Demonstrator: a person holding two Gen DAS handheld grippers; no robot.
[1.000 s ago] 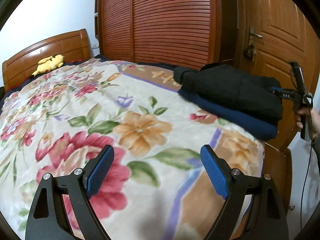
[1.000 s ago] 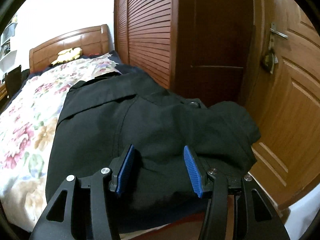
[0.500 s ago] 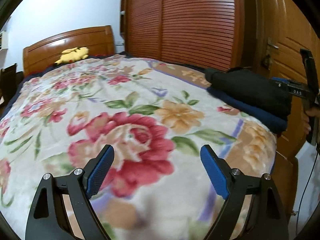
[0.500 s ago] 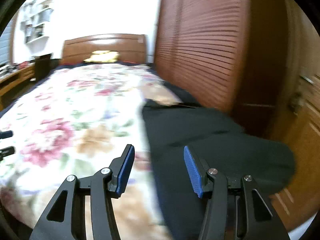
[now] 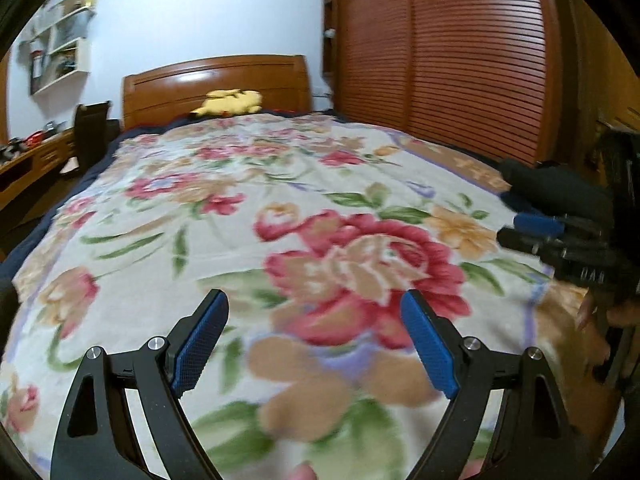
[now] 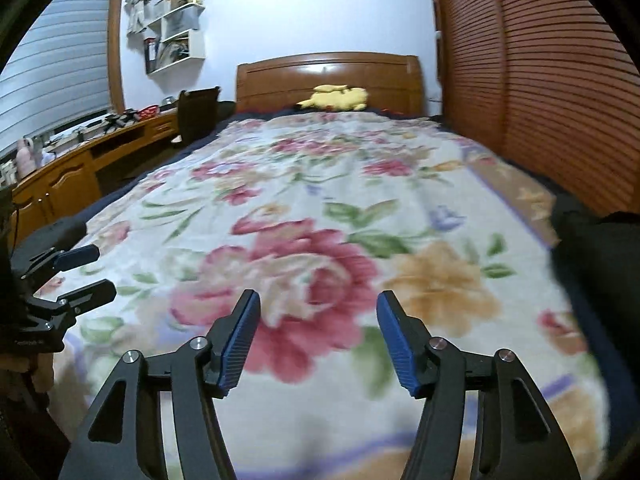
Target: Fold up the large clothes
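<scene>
Both tongs are held empty over the floral blanket — left tongs wide, right tongs opening — while the folded dark clothes are stacked at the bed's right edge, seemingly set aside

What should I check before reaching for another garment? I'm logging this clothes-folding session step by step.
1. Left gripper empty, jaws apart: ok.
2. Right gripper empty: ok, nothing between its jaws, which are opening.
3. Folded black garment lying at the right edge of the flowered cream bedspread: ok, in both views.
4. Middle of the bedspread free for spreading: ok.
5. Yellow plush toy away from the working area: ok, it lies at the wooden headboard.
6. Another unfolded garment within reach: cannot tell, none is in view.
</scene>
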